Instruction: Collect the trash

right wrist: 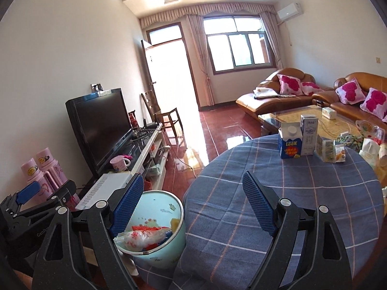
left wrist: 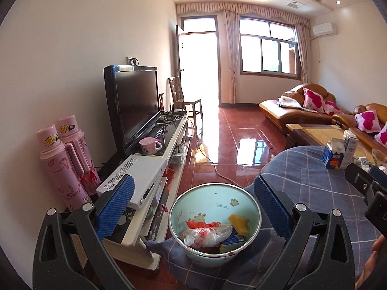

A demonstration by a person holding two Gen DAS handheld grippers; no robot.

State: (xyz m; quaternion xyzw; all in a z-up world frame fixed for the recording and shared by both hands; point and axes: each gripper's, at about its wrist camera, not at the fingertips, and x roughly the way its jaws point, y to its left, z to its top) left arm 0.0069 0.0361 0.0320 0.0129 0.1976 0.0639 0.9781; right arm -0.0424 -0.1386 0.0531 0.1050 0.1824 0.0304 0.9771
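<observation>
**While poised by the bin: both grippers empty, jaws spread wide**

Seen from the left wrist: left gripper held above a pale green bin, blue-padded jaws apart on either side of it, gripping nothing. Inside the bin, a crumpled clear plastic bag printed in red, a red-orange wrapper behind it, and a yellow scrap against the right wall. Bin standing on the floor between a white TV stand and a round table under a blue checked cloth, its lower side touching the hanging cloth.

Seen from the right wrist: right gripper over the near edge of the table, jaws likewise wide and holding nothing, left pad overlapping the bin's rim in this view.

Farther across the table, well apart from both grippers: a blue milk carton, a grey-white carton just beside it, then two small packs (print too small to read).

On the stand: a black television, a pink mug, a white set-top box. Beside it, by the wall, two pink thermos flasks. Part of a hand at the lower right edge of the left view.
</observation>
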